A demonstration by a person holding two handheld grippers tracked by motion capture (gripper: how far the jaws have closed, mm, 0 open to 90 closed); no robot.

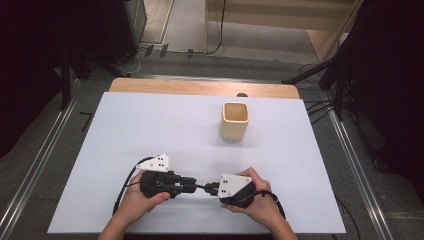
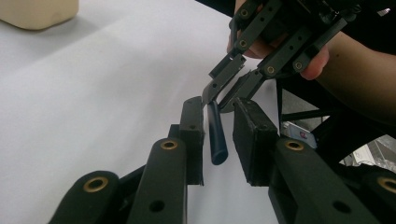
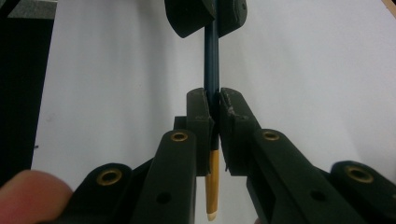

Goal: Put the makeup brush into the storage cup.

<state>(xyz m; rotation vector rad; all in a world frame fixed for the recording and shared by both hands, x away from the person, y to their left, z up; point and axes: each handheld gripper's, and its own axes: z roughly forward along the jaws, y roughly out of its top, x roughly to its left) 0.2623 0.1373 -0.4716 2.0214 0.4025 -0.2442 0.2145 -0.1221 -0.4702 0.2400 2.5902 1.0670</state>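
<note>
A dark blue pencil [image 3: 211,70] with a bare wooden tip runs between my two grippers, low over the front of the white table cover [image 1: 150,125]. My right gripper [image 3: 213,93] is shut on its shaft, and the wooden tip points back toward the hand. The pencil's blunt blue end [image 2: 217,135] lies between the pads of my left gripper [image 2: 218,109], which stands open with a narrow gap on each side. In the high view the left gripper [image 1: 196,186] and the right gripper [image 1: 210,188] meet tip to tip, each held in a hand.
A beige square cup [image 1: 234,120] stands upright at the table's middle right, well beyond the grippers. Bare wood [image 1: 200,87] shows along the table's far edge. Cables trail from both grippers toward the front edge.
</note>
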